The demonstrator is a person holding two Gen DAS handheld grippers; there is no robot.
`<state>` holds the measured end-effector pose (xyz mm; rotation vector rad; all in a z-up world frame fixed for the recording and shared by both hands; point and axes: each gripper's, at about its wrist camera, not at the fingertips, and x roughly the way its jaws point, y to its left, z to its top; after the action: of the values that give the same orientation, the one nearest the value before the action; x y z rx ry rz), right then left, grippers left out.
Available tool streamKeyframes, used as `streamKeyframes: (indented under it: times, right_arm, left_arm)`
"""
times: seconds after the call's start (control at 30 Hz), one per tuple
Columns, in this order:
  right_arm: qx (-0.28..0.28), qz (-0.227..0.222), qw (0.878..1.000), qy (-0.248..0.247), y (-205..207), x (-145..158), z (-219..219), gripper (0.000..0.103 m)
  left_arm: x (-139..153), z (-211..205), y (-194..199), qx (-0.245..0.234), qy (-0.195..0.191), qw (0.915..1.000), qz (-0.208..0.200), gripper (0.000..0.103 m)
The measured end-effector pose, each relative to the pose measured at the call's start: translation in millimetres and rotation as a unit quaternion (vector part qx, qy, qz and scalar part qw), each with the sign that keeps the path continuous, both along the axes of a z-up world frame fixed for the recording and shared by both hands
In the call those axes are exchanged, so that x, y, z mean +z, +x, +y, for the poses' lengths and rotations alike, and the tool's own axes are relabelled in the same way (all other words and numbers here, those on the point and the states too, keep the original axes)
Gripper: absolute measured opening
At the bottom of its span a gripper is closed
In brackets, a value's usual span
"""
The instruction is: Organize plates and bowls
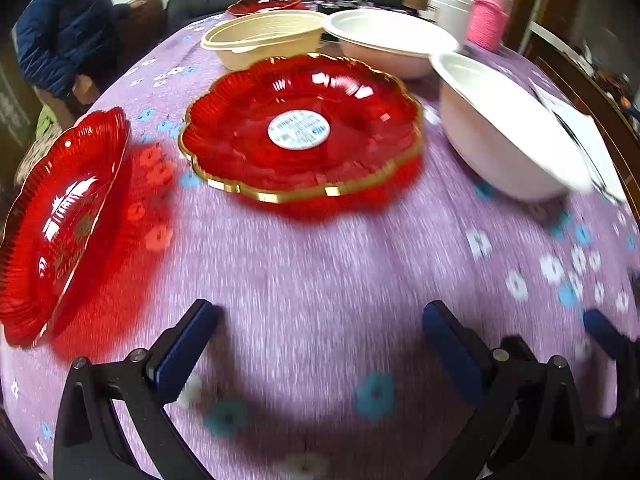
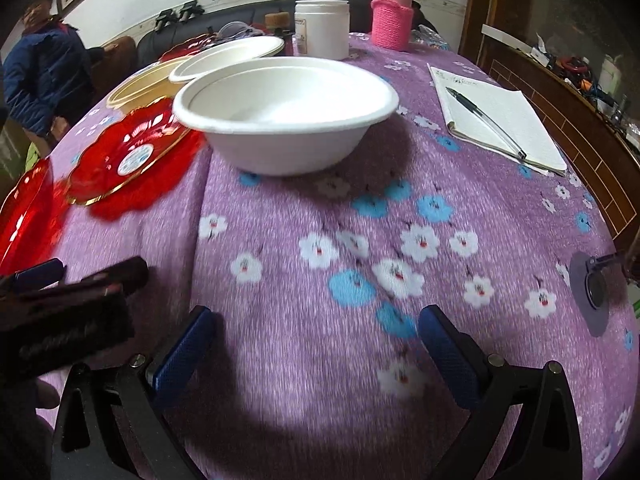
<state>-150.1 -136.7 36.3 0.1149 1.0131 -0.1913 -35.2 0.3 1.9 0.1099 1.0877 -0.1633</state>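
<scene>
Purple tablecloth [image 2: 320, 240]: L gripper [image 1: 320, 344] & R gripper [image 2: 316, 344] hover, jaws spread.

Table w/ purple floral cloth [image 2: 320, 360] bore red plates [image 1: 302, 128], white bowls [image 2: 286, 114], beige bowl [image 1: 262, 38], notebook [image 2: 500, 120] w/ pen [image 2: 484, 122], jar [image 2: 322, 28].

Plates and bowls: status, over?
Both claws, left and right, open, empty. Nearest white bowl and gold-rimmed red plate unstacked. Path clear.
</scene>
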Motion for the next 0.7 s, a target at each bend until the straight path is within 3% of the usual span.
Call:
streamKeyframes:
  times: [0.17, 0.7]
  right_arm:
    - [0.005, 0.002, 1.0, 0.001, -12.0, 0.8, 2.3, 0.102]
    - [0.009, -0.001, 1.0, 0.0, -21.8, 1.1, 4.8, 0.102]
  left_arm:
    - [-1.8, 1.4, -19.9, -0.007, -0.009, 0.999, -0.044, 0.103]
    - [-0.7, 3.6, -30.2, 0.009, -0.008, 0.9986, -0.051, 0.103]
